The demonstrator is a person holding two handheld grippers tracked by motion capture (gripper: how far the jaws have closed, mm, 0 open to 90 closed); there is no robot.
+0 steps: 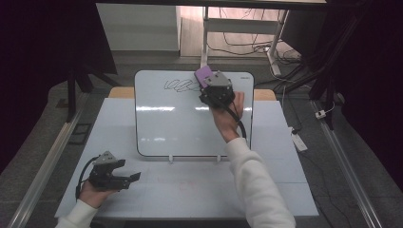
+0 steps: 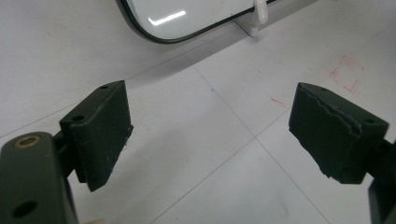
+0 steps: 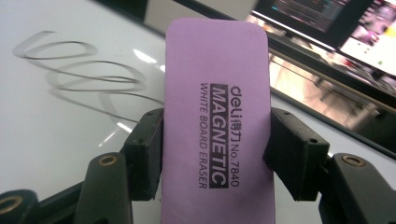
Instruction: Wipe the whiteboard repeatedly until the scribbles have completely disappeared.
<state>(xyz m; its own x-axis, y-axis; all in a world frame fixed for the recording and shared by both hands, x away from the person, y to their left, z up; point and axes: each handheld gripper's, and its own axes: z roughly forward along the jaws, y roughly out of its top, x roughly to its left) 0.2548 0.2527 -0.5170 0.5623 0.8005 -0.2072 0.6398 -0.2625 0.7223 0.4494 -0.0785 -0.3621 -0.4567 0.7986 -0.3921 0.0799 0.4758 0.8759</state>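
Covering most of the high view, a pale table (image 1: 190,190) is seen, and on it a whiteboard (image 1: 180,123) is propped on two small white feet, its black-edged face turned up toward the person. Near the board's far edge a looping black scribble (image 1: 179,86) is drawn; in the right gripper view the same scribble (image 3: 79,74) is found to the left of the jaws.

A purple whiteboard eraser (image 3: 217,116) is held by the right gripper (image 3: 217,154). The jaws are set about halfway apart, and each black pad is pressed against one long side of the eraser, so that the eraser is clamped squarely between them with its printed face toward the camera. Its far end is carried well beyond the pads, while its near end runs back between the jaw arms. In the high view the eraser (image 1: 204,74) is seen at the board's upper right, just beside the right end of the scribble, with the right gripper (image 1: 209,83) directly behind it; whether the board is touched cannot be told.

The left gripper (image 2: 210,130) is held low over the table at the near left corner, well apart from the board. Its jaws are spread wide and nothing is held between them.
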